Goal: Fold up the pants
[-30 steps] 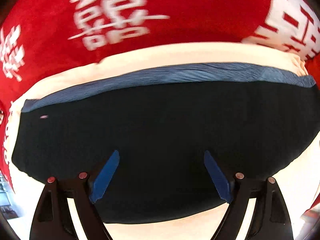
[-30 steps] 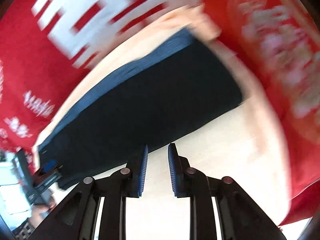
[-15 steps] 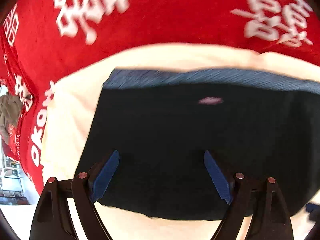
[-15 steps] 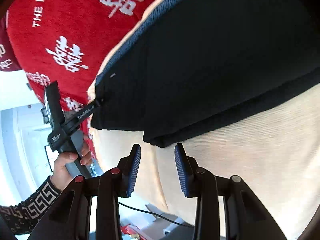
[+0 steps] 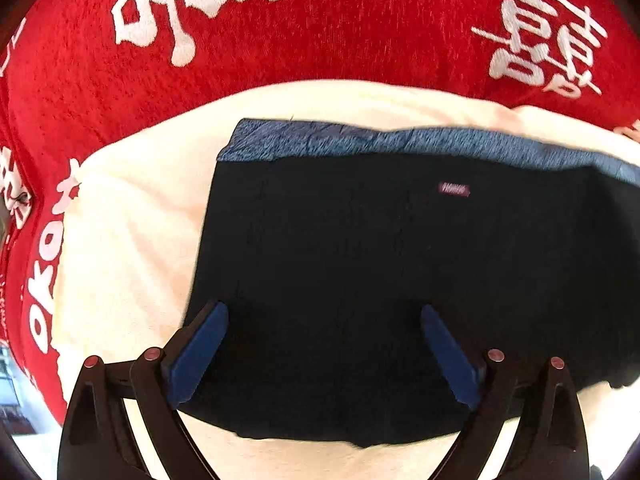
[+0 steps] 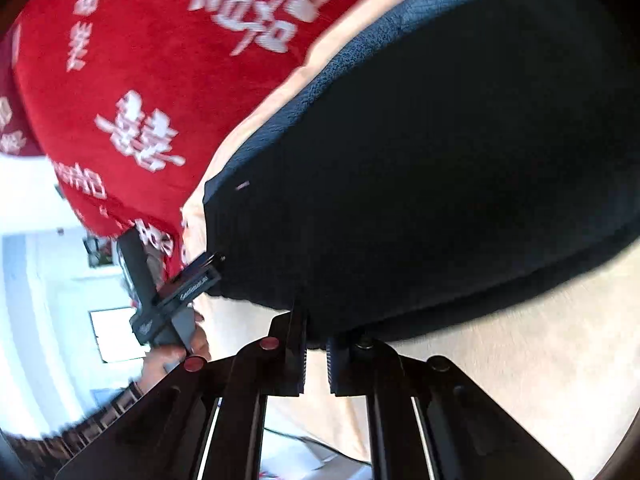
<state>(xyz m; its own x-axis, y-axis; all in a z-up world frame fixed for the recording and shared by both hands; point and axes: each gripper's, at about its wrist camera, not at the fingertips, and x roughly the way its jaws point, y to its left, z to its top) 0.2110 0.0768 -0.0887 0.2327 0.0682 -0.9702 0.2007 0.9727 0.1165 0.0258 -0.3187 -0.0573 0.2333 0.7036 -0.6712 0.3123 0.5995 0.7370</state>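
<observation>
Folded dark pants (image 5: 400, 280) lie flat, long axis left-right in the left view.
Left gripper (image 5: 324, 344) opening, nothing pinched; right gripper (image 6: 316, 344) clenched on the pants' near edge.

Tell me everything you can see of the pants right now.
The pants are dark navy, nearly black, with a lighter blue ribbed waistband and a small pink label. They lie flat, folded, on a cream cloth. The right gripper pinches their near edge; the left gripper, opening, hovers over them.
</observation>
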